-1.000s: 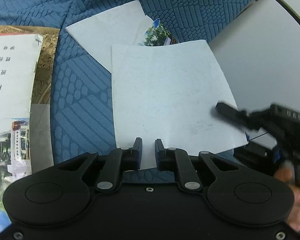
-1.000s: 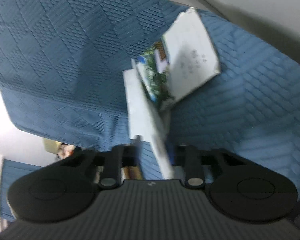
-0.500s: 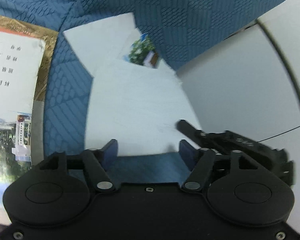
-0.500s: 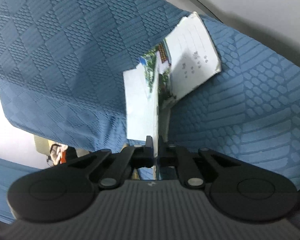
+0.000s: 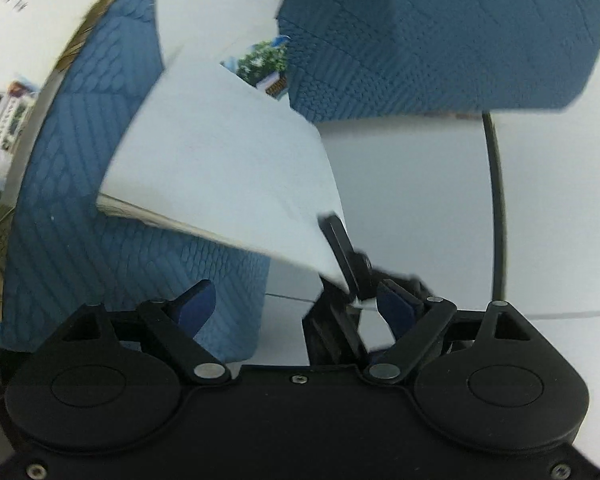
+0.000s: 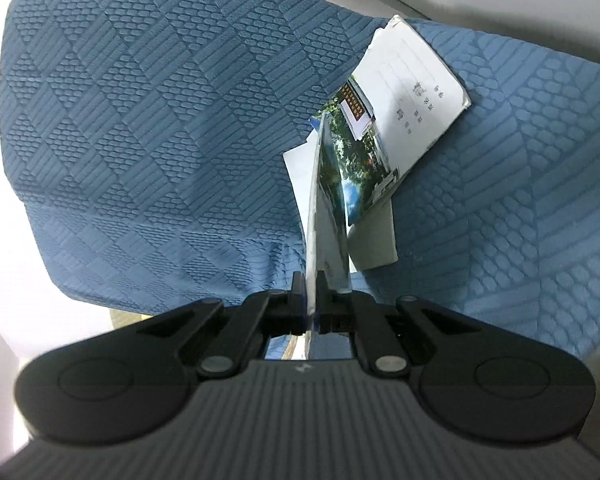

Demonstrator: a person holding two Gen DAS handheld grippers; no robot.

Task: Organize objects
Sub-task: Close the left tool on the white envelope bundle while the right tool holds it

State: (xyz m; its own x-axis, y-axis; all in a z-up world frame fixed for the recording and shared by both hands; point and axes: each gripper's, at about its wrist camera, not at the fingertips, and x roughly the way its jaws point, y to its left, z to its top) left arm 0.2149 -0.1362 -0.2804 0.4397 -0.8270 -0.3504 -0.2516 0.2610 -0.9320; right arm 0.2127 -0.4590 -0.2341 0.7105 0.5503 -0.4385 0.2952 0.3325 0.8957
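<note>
Right tongs (image 6: 312,300) are clamped on one corner of the notebook (image 5: 220,184), lifted above the blue cloth (image 5: 80,220). Left tongs (image 5: 296,304) are opening, empty, so it could sag or slip out.

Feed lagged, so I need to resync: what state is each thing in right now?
Left hand-held gripper: opening, nothing between its fingers.
Right hand-held gripper: shut on the raised booklet's corner.
Raised booklet: lifted, tilted off the blue cloth.
Other booklets: lying on the cloth.
</note>
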